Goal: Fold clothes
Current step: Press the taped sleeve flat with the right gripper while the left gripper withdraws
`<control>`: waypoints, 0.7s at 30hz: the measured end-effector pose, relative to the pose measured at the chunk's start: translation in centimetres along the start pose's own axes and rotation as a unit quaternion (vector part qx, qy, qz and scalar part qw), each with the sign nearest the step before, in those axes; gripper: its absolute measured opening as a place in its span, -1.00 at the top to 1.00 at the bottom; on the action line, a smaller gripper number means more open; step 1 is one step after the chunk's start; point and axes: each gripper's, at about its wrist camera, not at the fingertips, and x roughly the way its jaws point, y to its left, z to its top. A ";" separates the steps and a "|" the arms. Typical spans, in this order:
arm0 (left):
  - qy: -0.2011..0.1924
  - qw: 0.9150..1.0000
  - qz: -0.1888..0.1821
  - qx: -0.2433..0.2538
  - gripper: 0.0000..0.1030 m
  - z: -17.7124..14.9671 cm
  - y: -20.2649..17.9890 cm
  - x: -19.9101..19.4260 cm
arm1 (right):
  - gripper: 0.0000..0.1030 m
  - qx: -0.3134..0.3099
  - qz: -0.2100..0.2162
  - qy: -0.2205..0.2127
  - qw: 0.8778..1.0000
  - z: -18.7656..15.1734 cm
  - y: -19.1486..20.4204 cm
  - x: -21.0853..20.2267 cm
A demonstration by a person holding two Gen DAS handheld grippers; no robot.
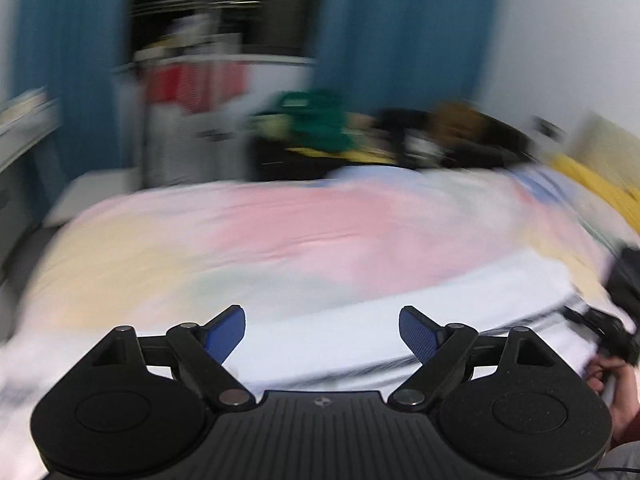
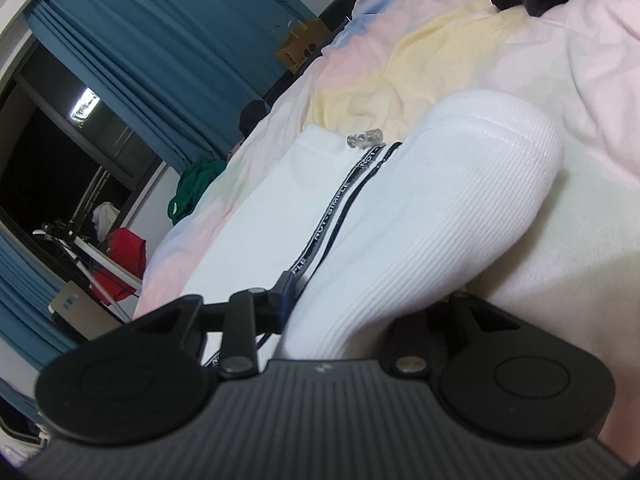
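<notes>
Two grippers: both over a bed (image 1: 280,232) spread with a pastel sheet of pink, yellow and pale green.
Garment: a white ribbed piece of clothing (image 2: 460,208) with a black-edged lettered tape running down it lies on the bed, filling the centre of the right wrist view and showing as a pale band across the lower part of the blurred left wrist view.
Right gripper (image 2: 360,312): clenched on the white garment; ribbed cloth bulges up between its arms at the lower centre of the frame, and the fingertips are buried in it.
Left gripper (image 1: 322,334): released, blue pads (image 1: 224,336) spread wide at the bottom of the frame, holding nothing, just above the near edge of the white cloth.
Background: a heap of other clothes (image 1: 320,128), green among them, lies at the far end of the bed, upper centre.
Step in hand: likely a fold or a straightening with one side held; the pictures do not settle which.
Next move: probably needs the free gripper to pinch a matching edge, keeping the cloth flat.
</notes>
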 end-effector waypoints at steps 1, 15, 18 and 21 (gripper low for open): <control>0.008 0.999 -0.026 0.022 -0.67 0.9 -1.8 2.4 | 0.31 -0.001 0.001 -0.001 1.000 0.0 0.0 0.0; 0.091 0.962 -0.181 0.183 -0.38 3.4 -20.5 27.0 | 0.30 -0.030 -0.004 -0.016 0.999 -0.7 -0.1 -0.3; 0.104 0.956 -0.194 0.193 -0.27 2.8 -23.0 30.5 | 0.30 -0.033 -0.001 -0.023 0.999 -0.9 -0.1 -0.3; 0.117 0.950 -0.206 0.204 0.03 2.2 -25.6 34.0 | 0.28 -0.033 0.001 -0.024 0.999 -1.0 -0.2 -0.2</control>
